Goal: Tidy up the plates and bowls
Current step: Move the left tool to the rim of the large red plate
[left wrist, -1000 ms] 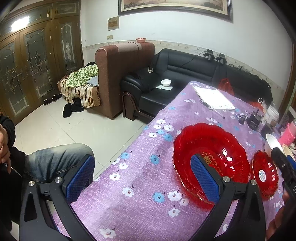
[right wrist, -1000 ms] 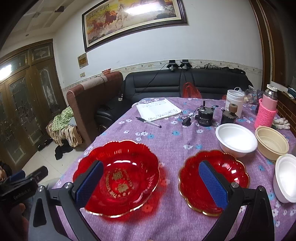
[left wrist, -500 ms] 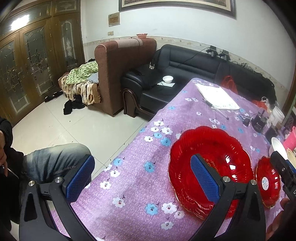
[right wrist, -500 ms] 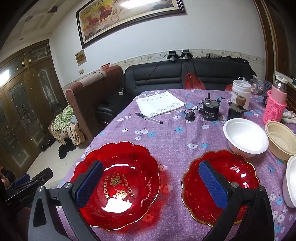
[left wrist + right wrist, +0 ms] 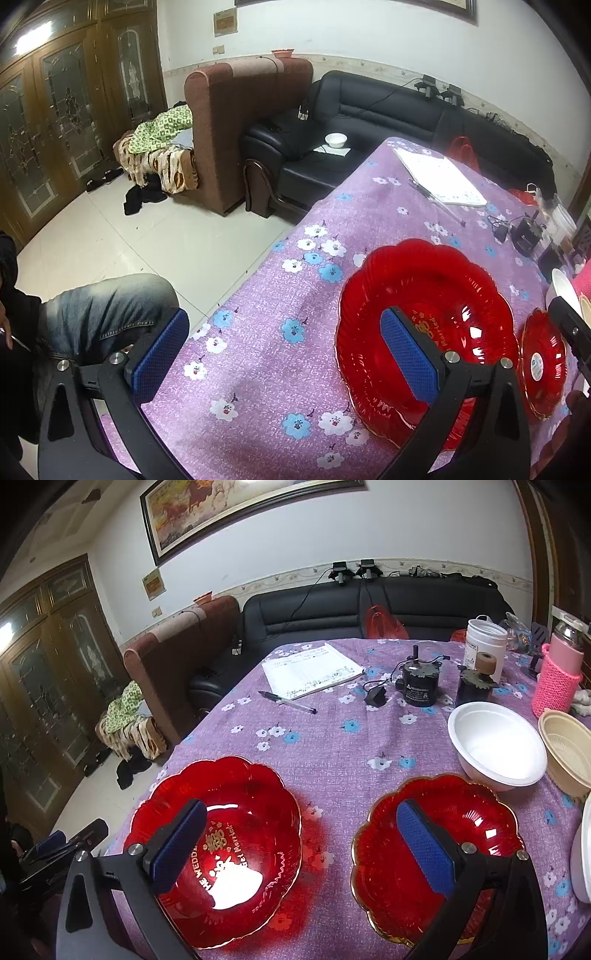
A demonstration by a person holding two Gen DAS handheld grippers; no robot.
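The left gripper (image 5: 284,354) stands wide open and holds nothing; it hangs over the near edge of the table (image 5: 258,369), with its right finger in front of the large red plate (image 5: 436,295). The right gripper (image 5: 299,845) is likewise wide open and empty, its left finger over the large red plate (image 5: 240,801) and its right finger over the small red plate (image 5: 461,812).

Both plates lie flat on the purple flowered tablecloth (image 5: 332,746), side by side and apart. Beyond the small plate sits a white bowl (image 5: 495,742), close to its far rim, with a beige bowl (image 5: 569,749) just beside it to the right. Another white dish (image 5: 583,864) shows at the right edge, partly cut off.

Further back lie a notepad (image 5: 310,672) and a pen (image 5: 288,701).
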